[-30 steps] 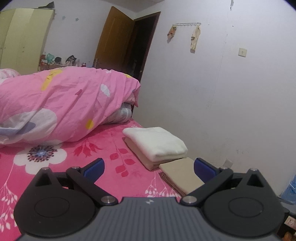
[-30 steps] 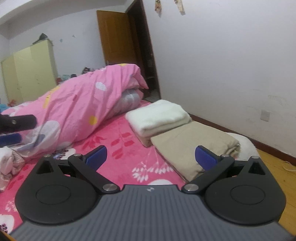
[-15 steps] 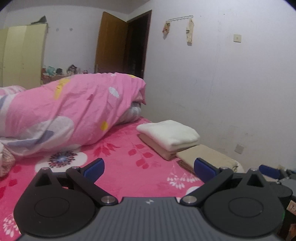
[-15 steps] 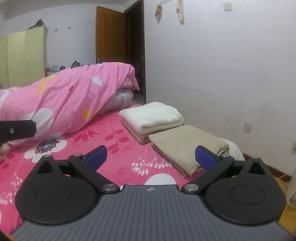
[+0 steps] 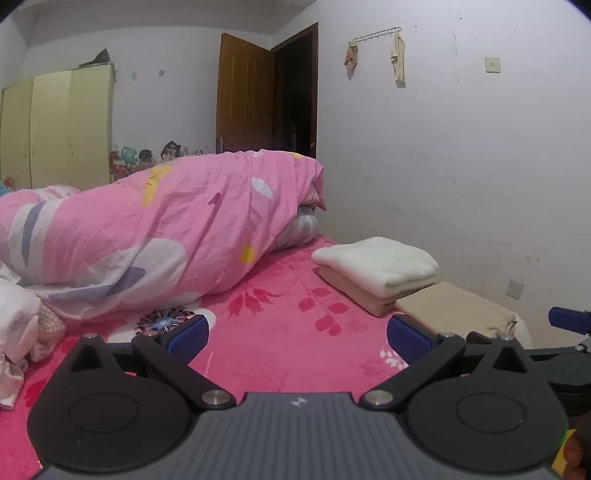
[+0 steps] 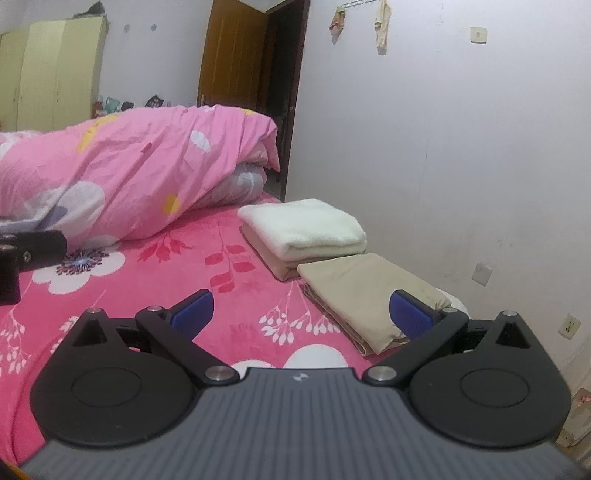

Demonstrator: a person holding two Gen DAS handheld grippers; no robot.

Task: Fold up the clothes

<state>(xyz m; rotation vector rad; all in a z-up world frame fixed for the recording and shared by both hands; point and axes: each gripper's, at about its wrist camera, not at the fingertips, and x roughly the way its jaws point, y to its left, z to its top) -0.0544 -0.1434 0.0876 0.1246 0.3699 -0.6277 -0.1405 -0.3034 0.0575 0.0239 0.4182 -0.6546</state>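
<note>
The left gripper (image 5: 297, 338) was up over the bed (image 5: 295, 332), and its two blue fingers (image 5: 186, 338) were wide apart with nothing between them. The right gripper (image 6: 301, 315) was over the bed too, and its fingers (image 6: 410, 315) were also far apart and held nothing. A folded white cloth (image 5: 375, 264) sat on top of a folded peach cloth (image 5: 354, 295), close to the wall side of the bed. Just beside that pile, nearer to the grippers, lay a folded tan cloth (image 6: 369, 291), and it touched the pile. In the left view a small heap of crumpled white and pink clothes (image 5: 18, 332) lay at the left edge of the bed, well apart from the folded ones. A big puffy pink quilt (image 5: 147, 236) lay across the far end of the bed. Behind it were a yellow wardrobe (image 5: 55, 129) and an open brown door (image 5: 245, 96). Two small cloths hung from a hook rail (image 5: 376, 33) up on the white wall (image 5: 461, 166).
</note>
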